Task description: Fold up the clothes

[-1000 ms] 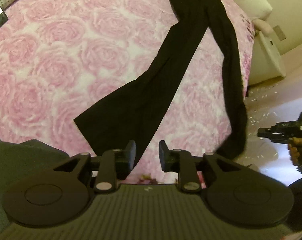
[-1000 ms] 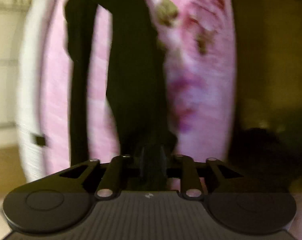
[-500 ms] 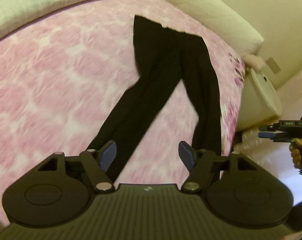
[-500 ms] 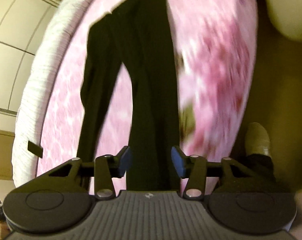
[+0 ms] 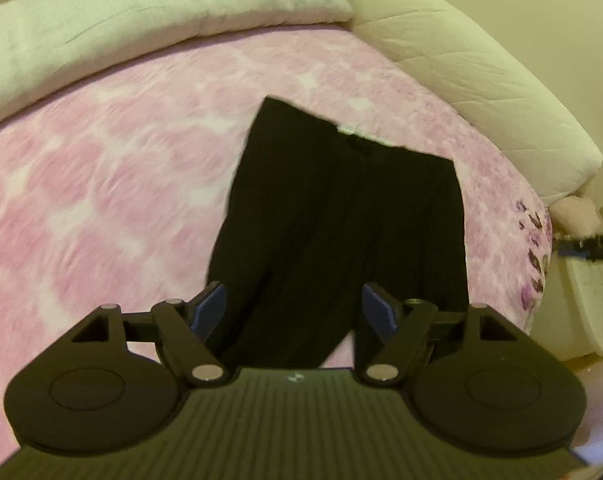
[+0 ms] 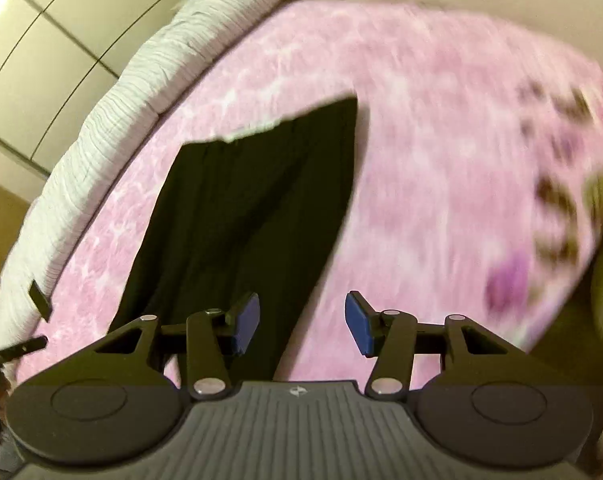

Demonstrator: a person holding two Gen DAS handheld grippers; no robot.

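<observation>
A: Looking through the left wrist view first: black trousers (image 5: 341,216) spread flat on the pink floral bedspread (image 5: 101,208), waistband at the far end near the cream pillow (image 5: 461,72), legs running back under the camera. Left gripper (image 5: 293,312) hovering above the legs, jaws opening, nothing between the blue pads (image 5: 209,308).

B: Empty, then. And the grey duvet (image 5: 121,16)?

A: Bunched along the far edge, well apart from the trousers. Not in the way.

B: Turning to the right wrist view?

A: Same trousers (image 6: 245,216), seen from the other side, waistband far, one leg passing beneath the left pad. Right gripper (image 6: 301,320) released too, pads apart, only bedspread (image 6: 441,160) showing in the gap. Much blur on the right of the frame.

B: Advice for the step, probably reaching to the waistband?

A: Best to slow down before descending. Pinching one waistband corner per gripper, both layers together, right at the edge. Lifting evenly, keeping the cloth taut between grips, laying one half squarely over the other. Avoiding any catch of bedspread with the cloth.
</observation>
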